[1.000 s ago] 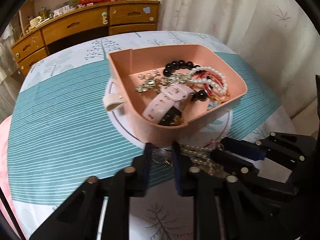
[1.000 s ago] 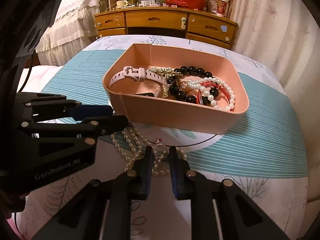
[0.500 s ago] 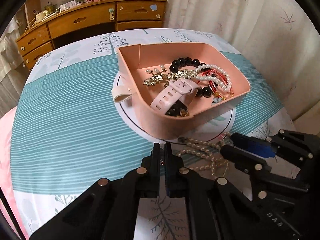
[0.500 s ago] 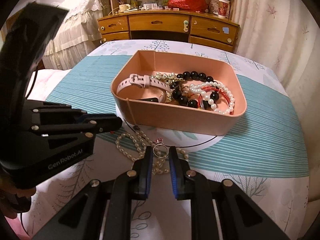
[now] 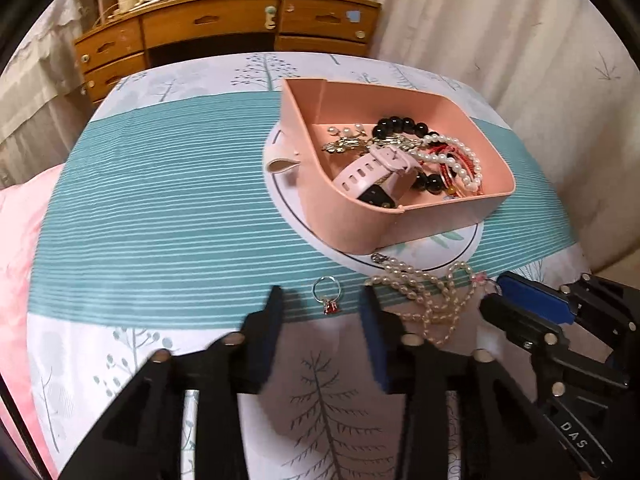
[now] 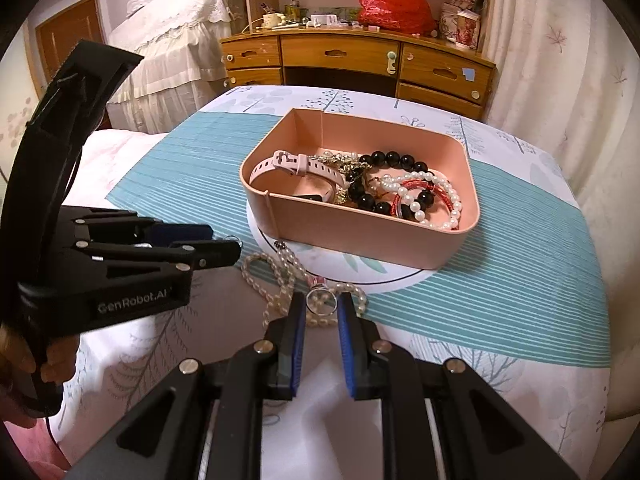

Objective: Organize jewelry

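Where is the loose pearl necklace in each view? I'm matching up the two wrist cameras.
Left wrist: the pearl necklace lies lower right of centre, on the cloth just in front of the pink tray.
Right wrist: the necklace lies lower centre-left, again on the cloth in front of the tray.
Shared landmark: the pink tray.

We see a wooden dresser, a red plastic bag on it, pale curtains, a white lace-covered bed
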